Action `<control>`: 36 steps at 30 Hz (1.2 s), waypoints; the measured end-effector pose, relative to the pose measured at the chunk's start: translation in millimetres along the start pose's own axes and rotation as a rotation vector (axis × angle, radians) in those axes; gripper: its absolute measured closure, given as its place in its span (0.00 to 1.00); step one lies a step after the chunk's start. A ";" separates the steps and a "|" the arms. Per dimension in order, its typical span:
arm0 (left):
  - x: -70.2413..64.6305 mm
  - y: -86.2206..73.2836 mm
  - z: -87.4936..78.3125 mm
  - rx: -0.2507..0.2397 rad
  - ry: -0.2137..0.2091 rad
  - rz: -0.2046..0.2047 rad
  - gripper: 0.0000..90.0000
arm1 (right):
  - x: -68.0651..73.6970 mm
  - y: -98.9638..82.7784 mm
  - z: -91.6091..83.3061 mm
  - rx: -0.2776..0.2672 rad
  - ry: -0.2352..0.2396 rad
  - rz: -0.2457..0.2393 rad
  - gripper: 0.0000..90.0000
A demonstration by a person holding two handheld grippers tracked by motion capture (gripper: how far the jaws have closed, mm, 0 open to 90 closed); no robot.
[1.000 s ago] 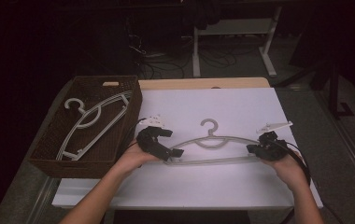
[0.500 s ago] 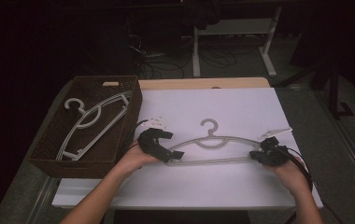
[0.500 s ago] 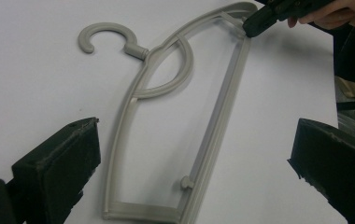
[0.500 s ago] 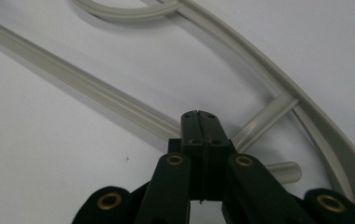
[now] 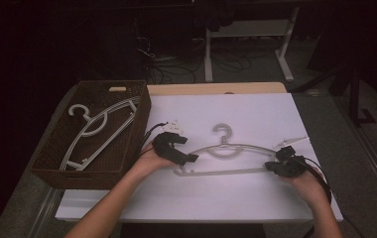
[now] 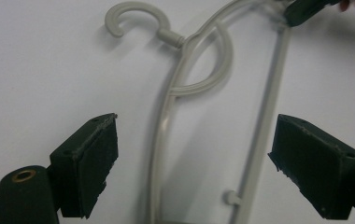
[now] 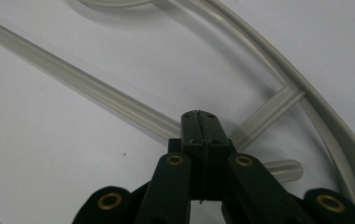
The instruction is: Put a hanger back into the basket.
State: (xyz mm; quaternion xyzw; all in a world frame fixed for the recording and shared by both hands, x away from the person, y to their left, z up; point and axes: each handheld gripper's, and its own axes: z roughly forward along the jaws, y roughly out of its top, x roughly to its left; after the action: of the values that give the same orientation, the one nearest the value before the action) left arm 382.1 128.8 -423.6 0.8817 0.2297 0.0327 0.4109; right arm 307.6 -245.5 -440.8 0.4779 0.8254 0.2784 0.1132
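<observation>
Brown woven basket [image 5: 57,166] is sitting at your left with pale hangers inside. Your left gripper [image 5: 189,158] is closing its wide jaws around the see-through grey plastic hanger [image 5: 228,148] lying on the white table [image 5: 256,114], not squeezing. Your right gripper [image 5: 272,167] is pinching its far end tight.

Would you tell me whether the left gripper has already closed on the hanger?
No, the left gripper stands open, its pads clear of the hanger lying between them.
</observation>
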 end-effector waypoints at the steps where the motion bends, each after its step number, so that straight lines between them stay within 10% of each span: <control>1: 2.7 0.5 5.3 0.013 0.009 0.002 0.17 | 0.0 0.0 0.1 0.001 0.001 0.001 0.99; 18: 12.3 18.6 60.3 0.174 -0.012 0.153 0.52 | -1.6 -0.7 1.3 0.014 0.010 0.004 0.99; 36: 4.2 26.2 65.5 0.204 0.021 0.215 0.87 | -1.9 -1.8 2.9 0.022 0.016 0.005 0.99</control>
State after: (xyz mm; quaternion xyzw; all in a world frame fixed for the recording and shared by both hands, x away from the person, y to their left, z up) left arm 411.9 69.6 -448.0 0.9381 0.1403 0.0624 0.3106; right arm 308.5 -246.8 -444.3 0.4790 0.8280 0.2735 0.1009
